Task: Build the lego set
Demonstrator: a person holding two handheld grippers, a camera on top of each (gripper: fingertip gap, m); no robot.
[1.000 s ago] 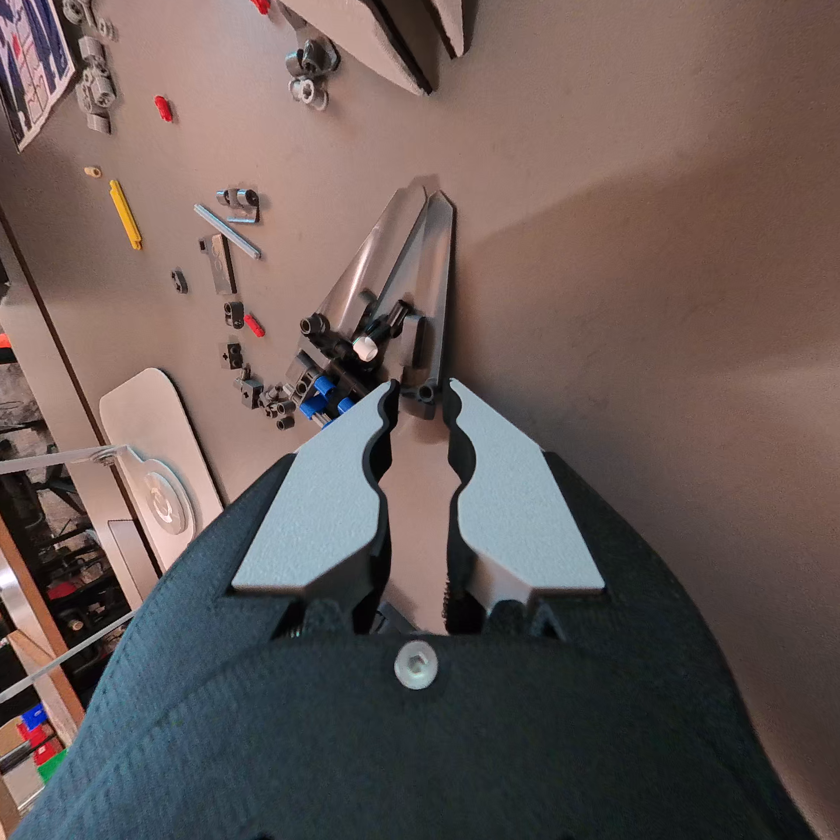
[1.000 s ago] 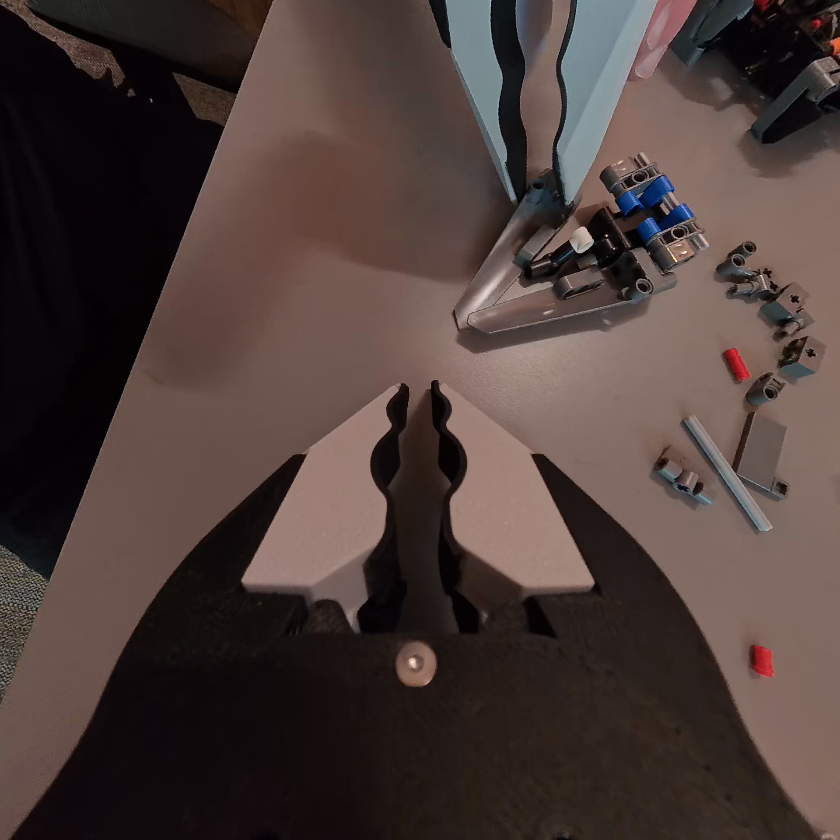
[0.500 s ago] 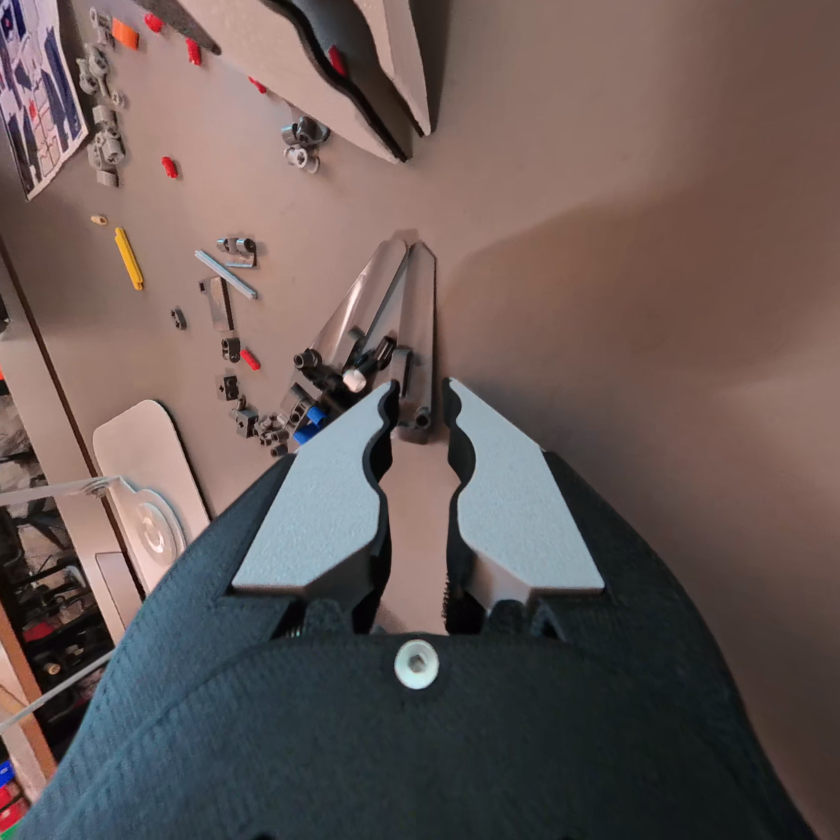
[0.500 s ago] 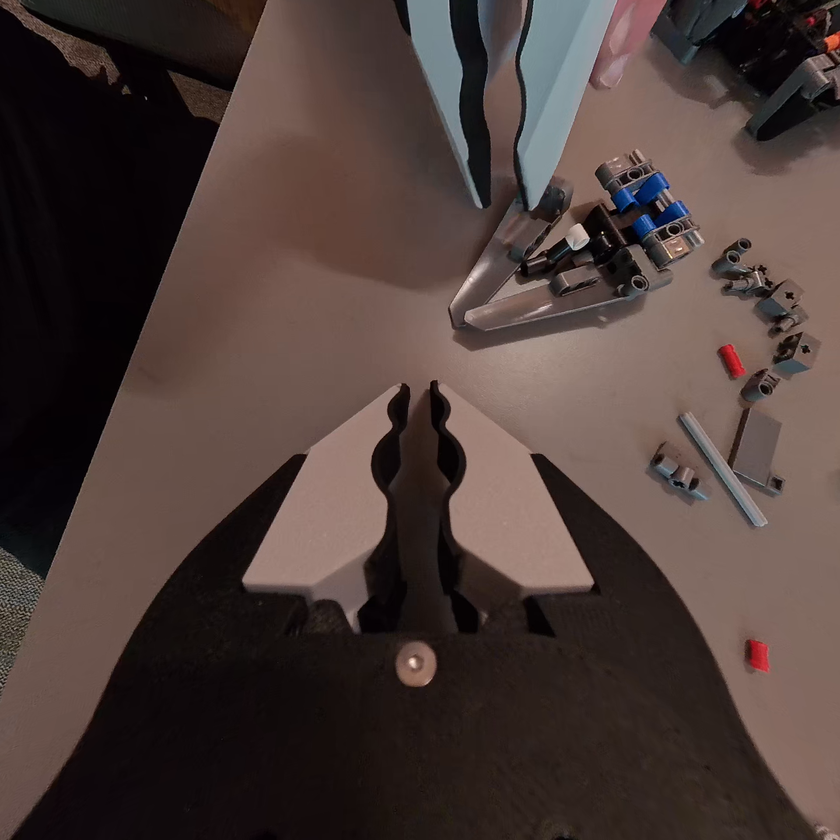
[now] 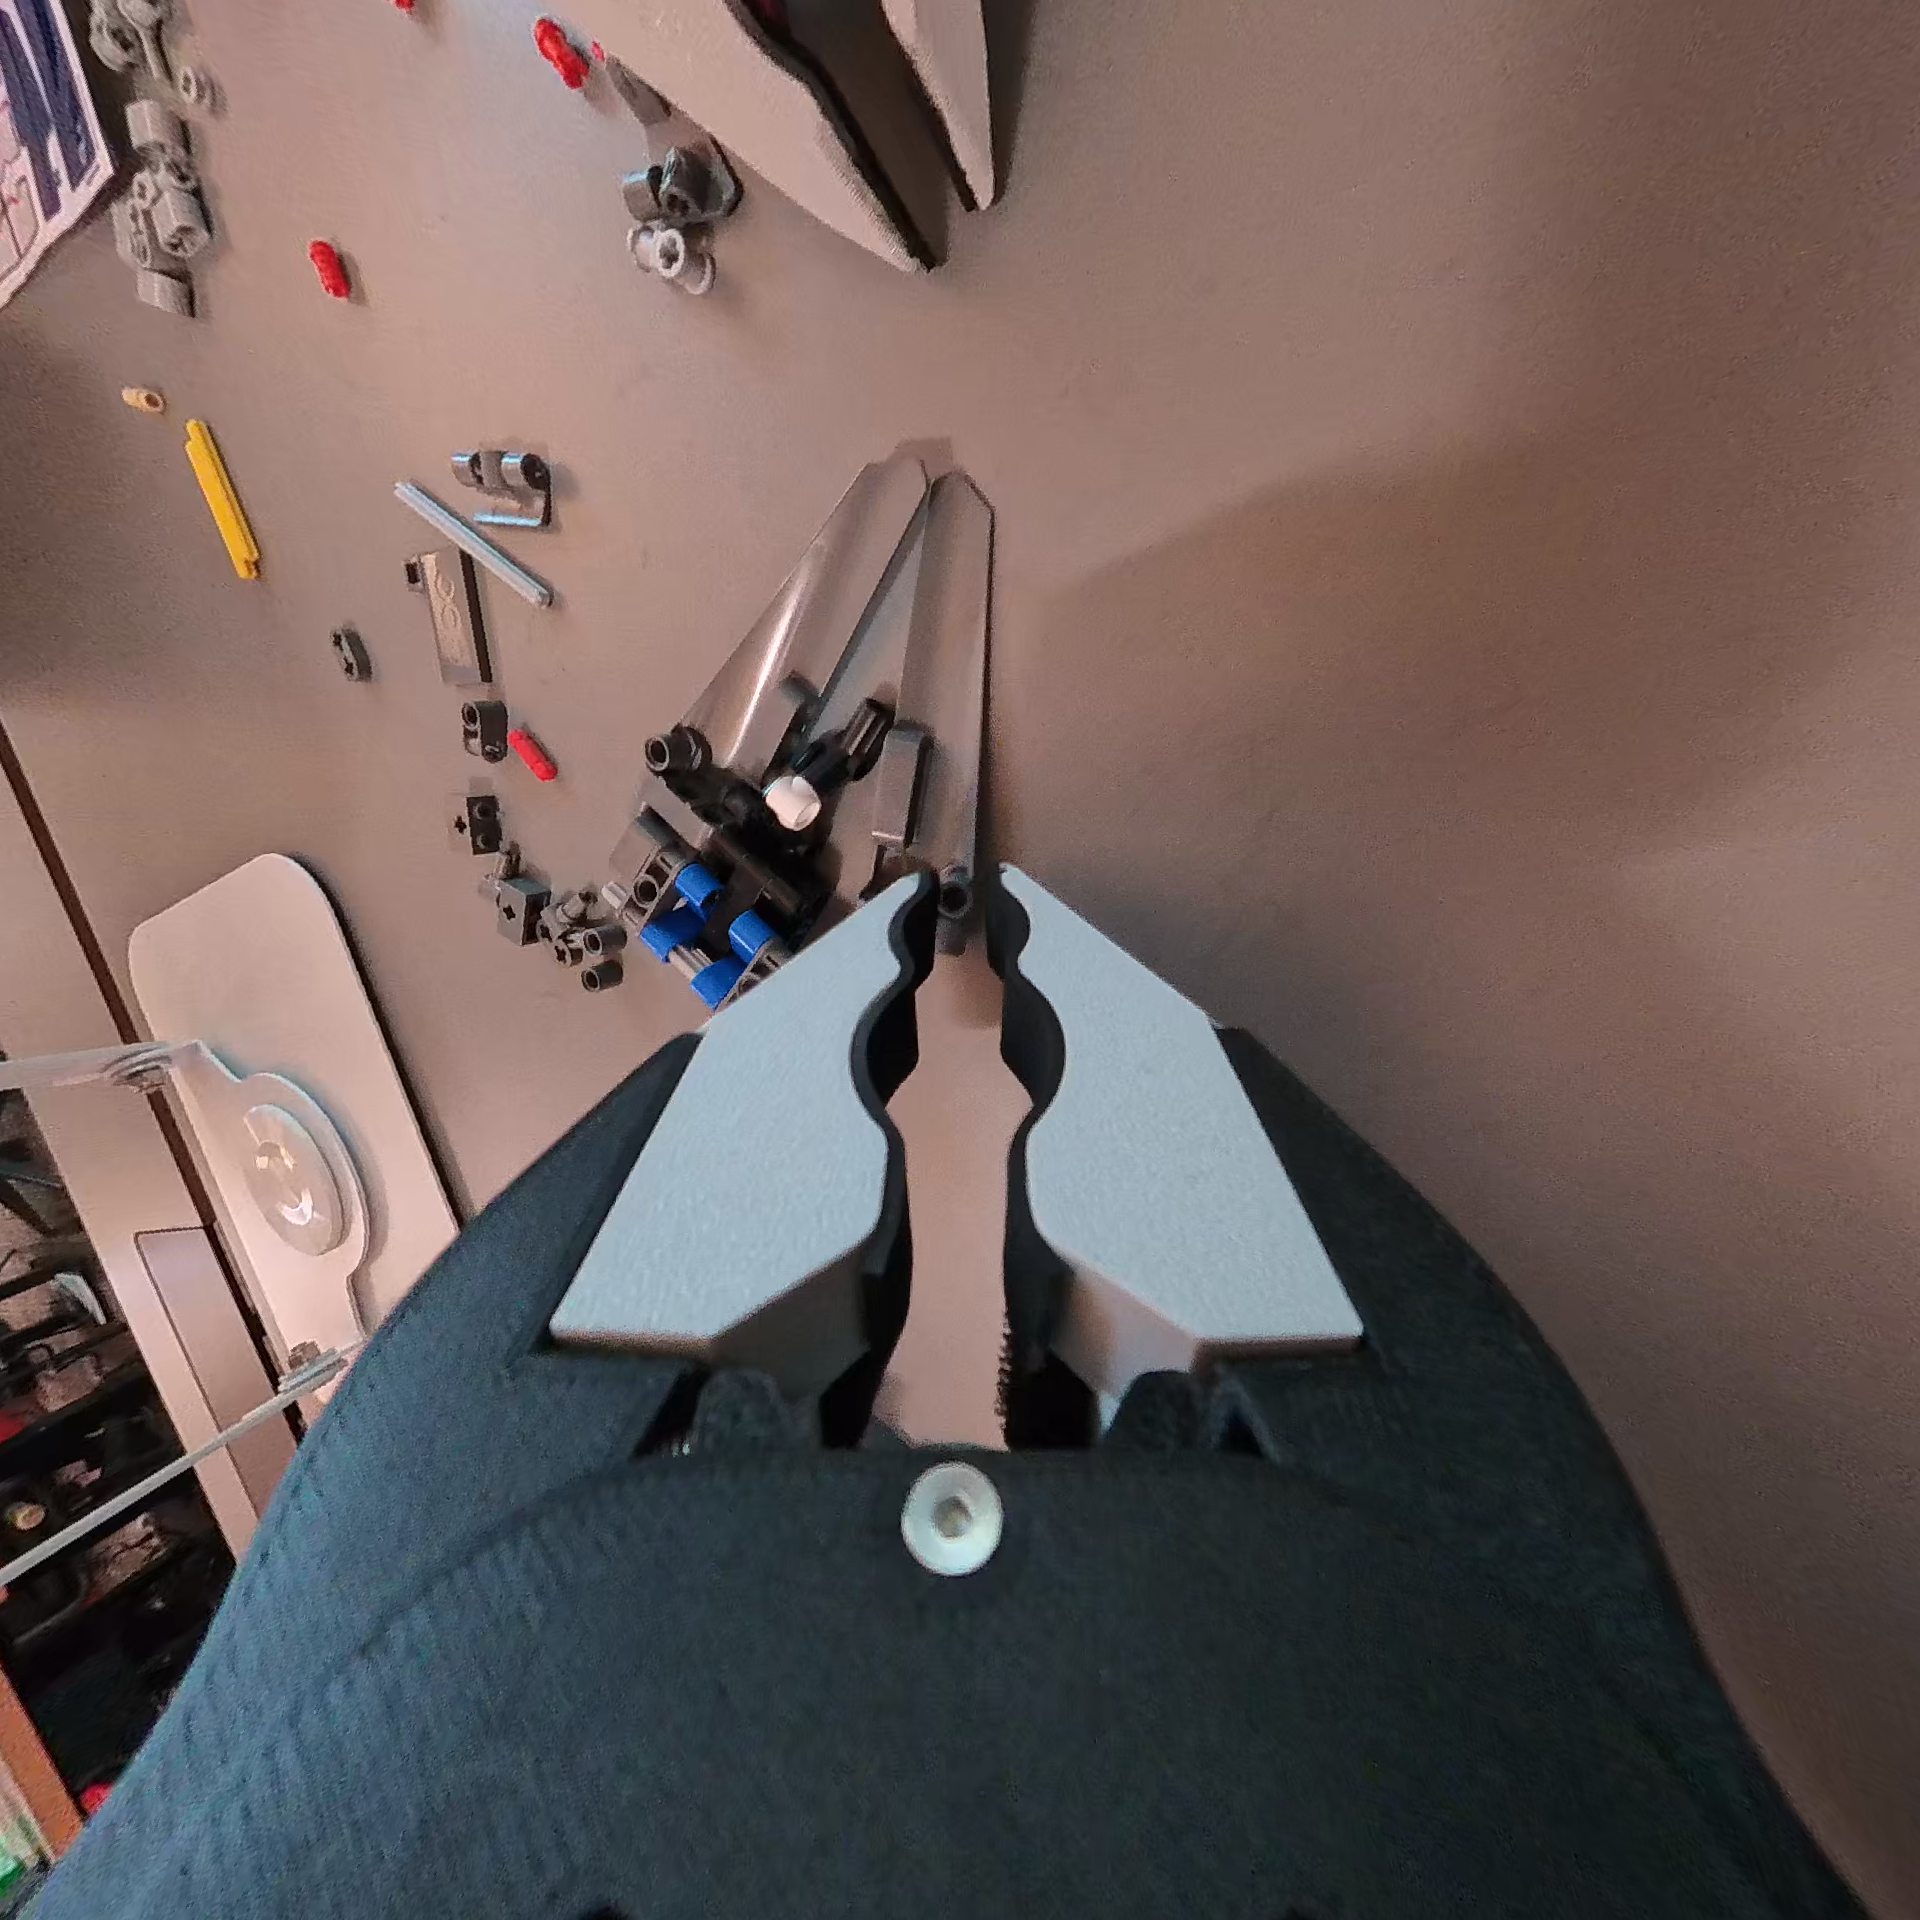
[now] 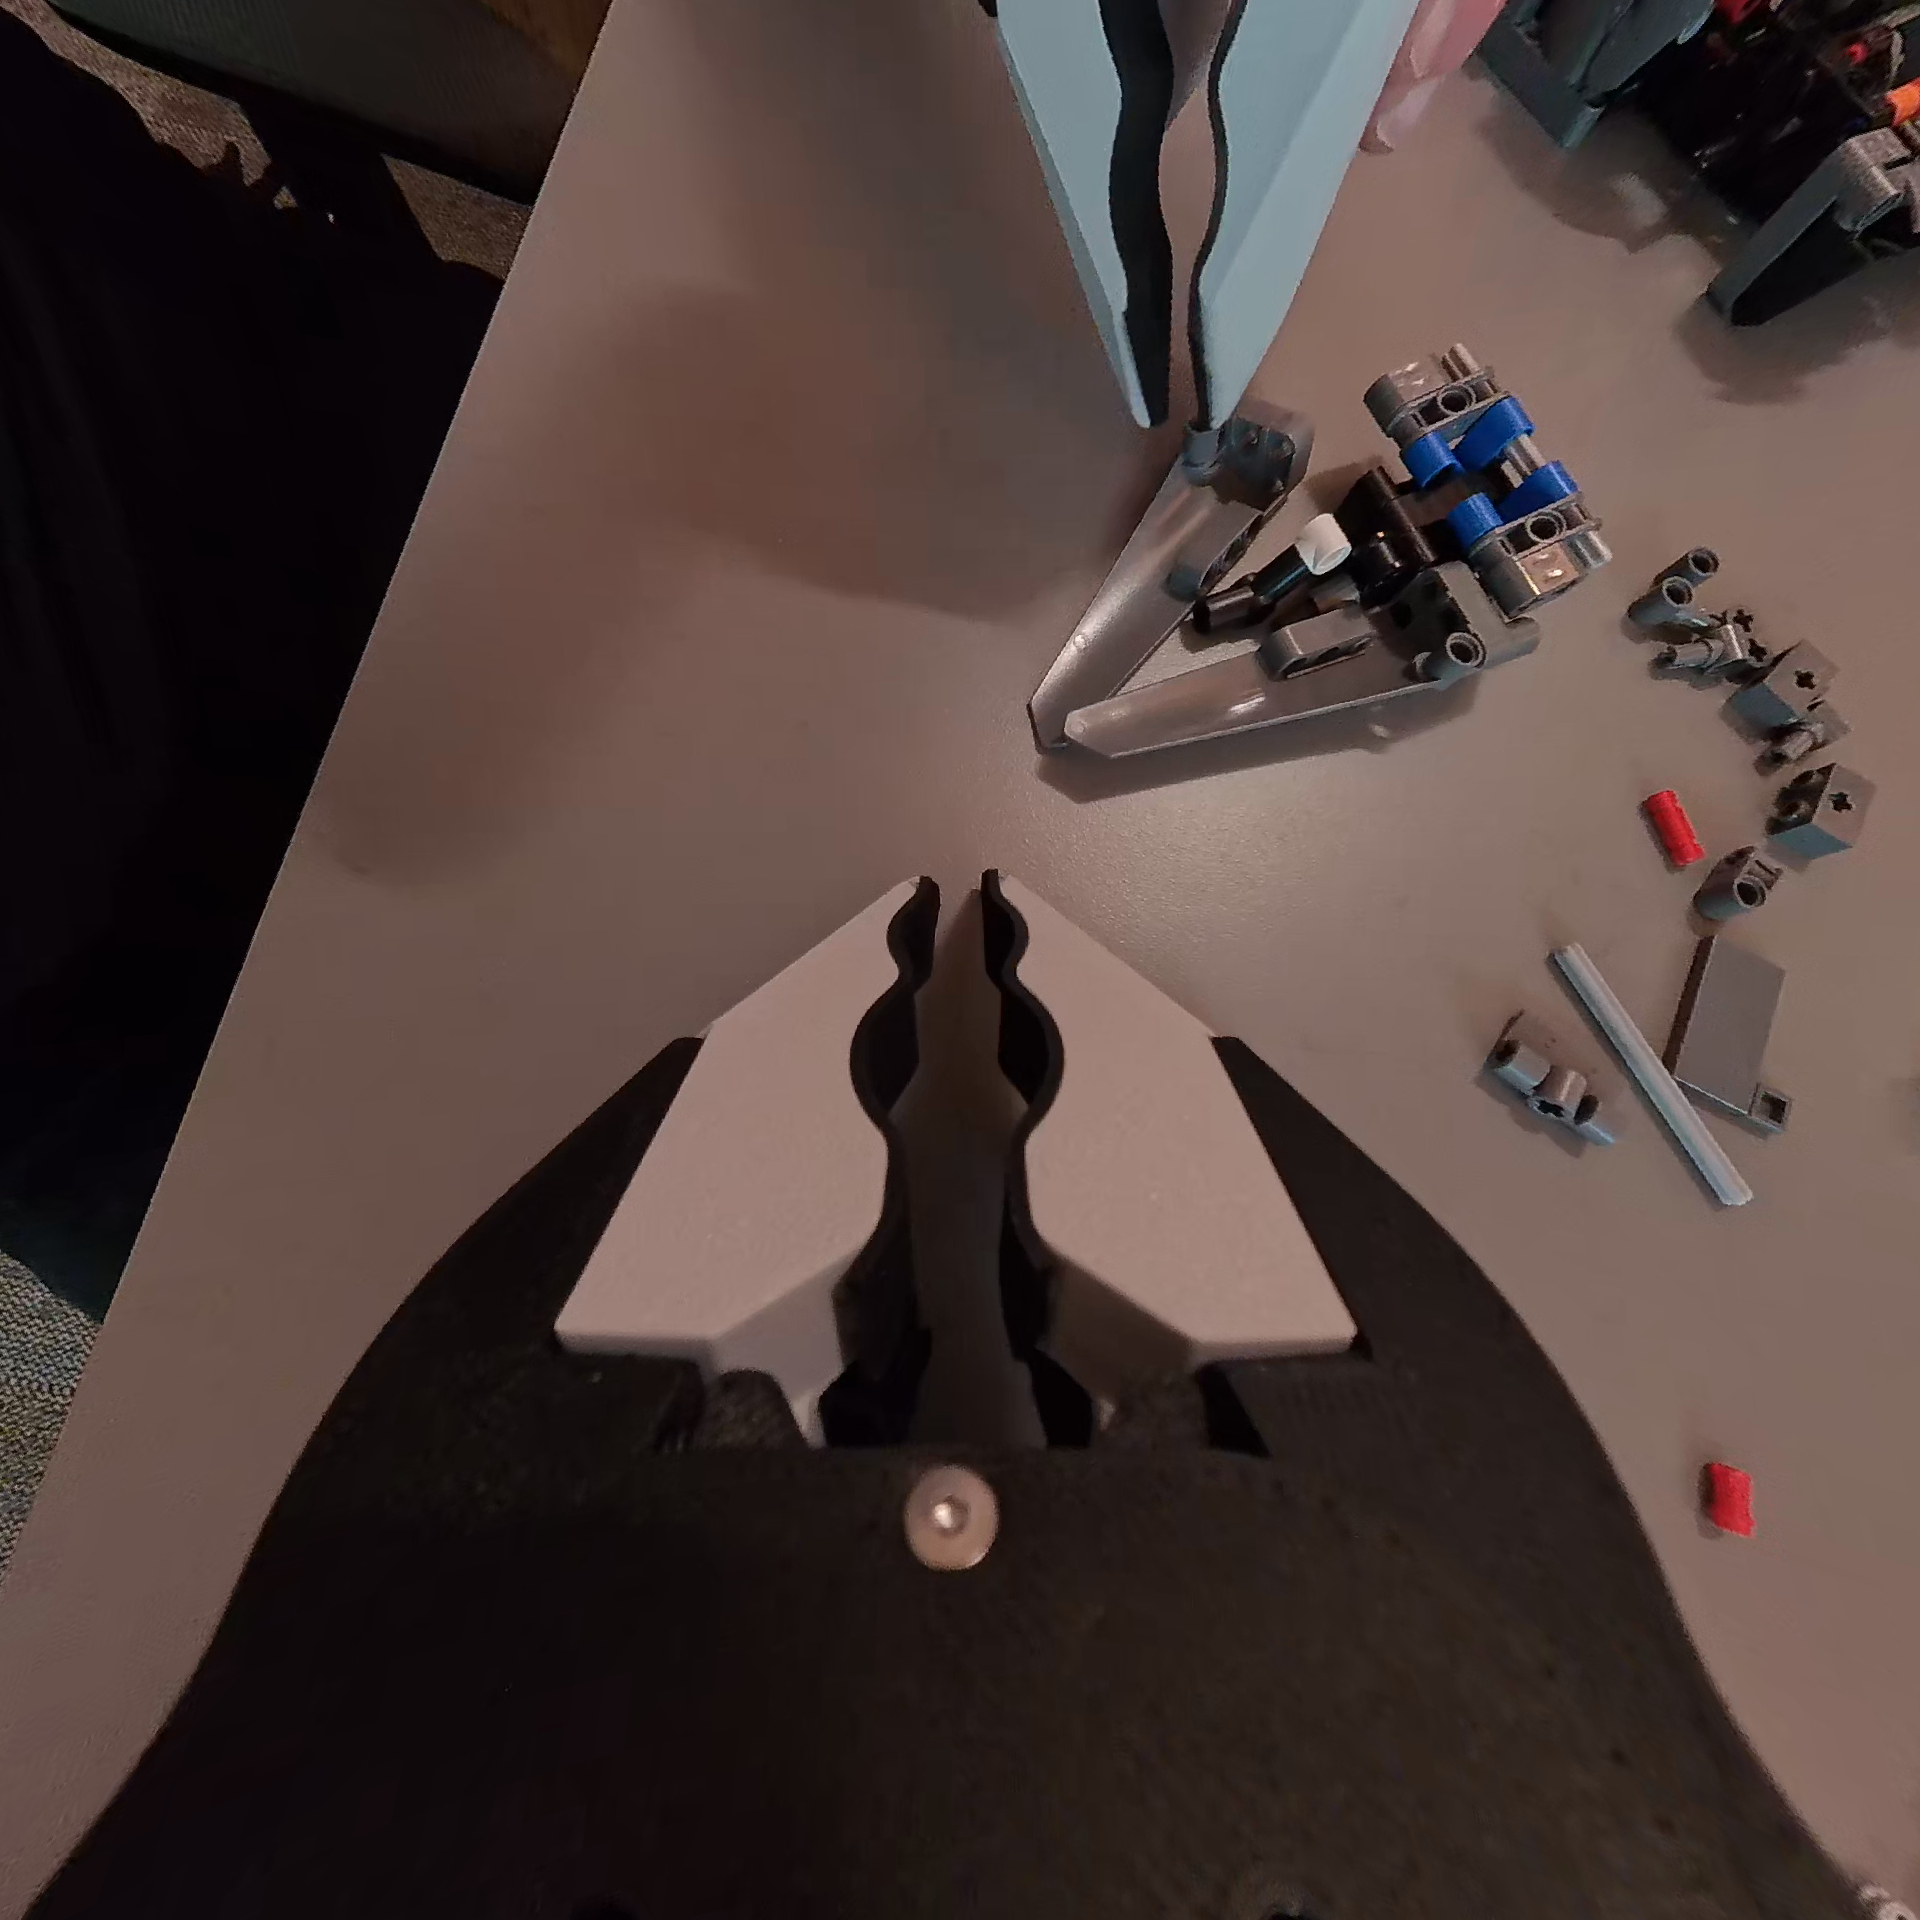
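Left gripper (image 5: 954, 904) jaws pinch the grey wedge assembly (image 5: 831, 727) on the desk (image 5: 1455, 623); right gripper (image 6: 958, 883) jaws nearly closed, empty.

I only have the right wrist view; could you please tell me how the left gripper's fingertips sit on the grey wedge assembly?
Observer: In the left wrist view, the left gripper has one fingertip on each side of the grey wedge assembly's narrow holed end. I cannot tell whether the pads press it.
Operator: Thank you. Are there loose parts beyond my frame?
Observer: Yes, a yellow axle lies on the table, past the light grey rod and away from the assembly.
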